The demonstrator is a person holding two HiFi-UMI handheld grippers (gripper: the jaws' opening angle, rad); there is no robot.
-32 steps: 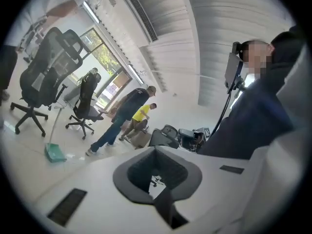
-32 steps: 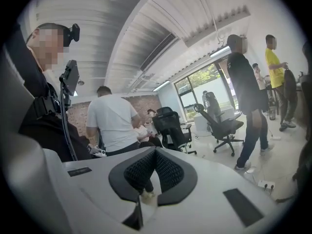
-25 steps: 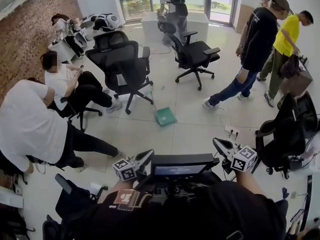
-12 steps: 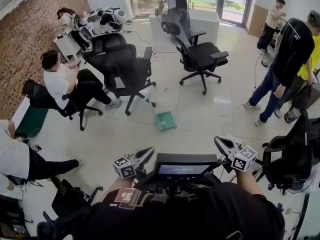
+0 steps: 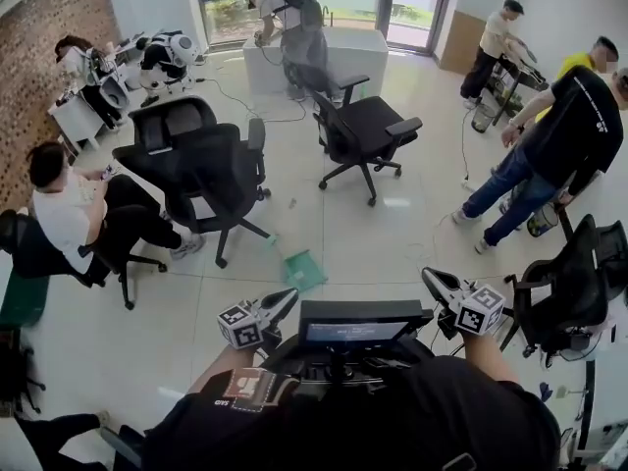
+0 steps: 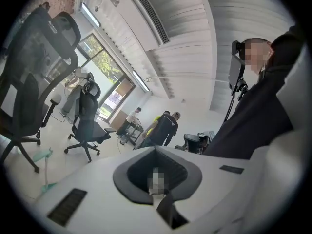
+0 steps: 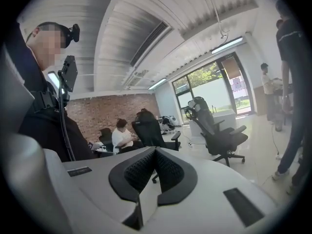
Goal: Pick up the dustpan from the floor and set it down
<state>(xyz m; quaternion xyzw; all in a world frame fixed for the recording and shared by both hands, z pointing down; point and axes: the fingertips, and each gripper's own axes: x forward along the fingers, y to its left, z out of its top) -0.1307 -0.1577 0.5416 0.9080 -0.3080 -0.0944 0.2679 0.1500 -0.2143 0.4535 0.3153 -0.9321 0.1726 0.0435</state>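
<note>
Glossy pale tiled floor (image 5: 392, 253), brick wall (image 5: 25, 77) left, tall windows (image 5: 231, 8), black office chairs (image 5: 368, 126), ribbed white ceiling (image 7: 146, 13)

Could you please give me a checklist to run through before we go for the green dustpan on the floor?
1. Dustpan in sight: ok. The green dustpan lies on the floor ahead of both grippers.
2. Left hand-held gripper free: ok, nothing between its jaws.
3. Right hand-held gripper free: ok, nothing held.
4. Jaws ready to grasp: not ok, both pairs are shut.
5. Dustpan within reach: not ok, it lies well apart from both grippers.
6. Room around the dustpan: cannot tell; the black office chair stands close beside it.
</note>
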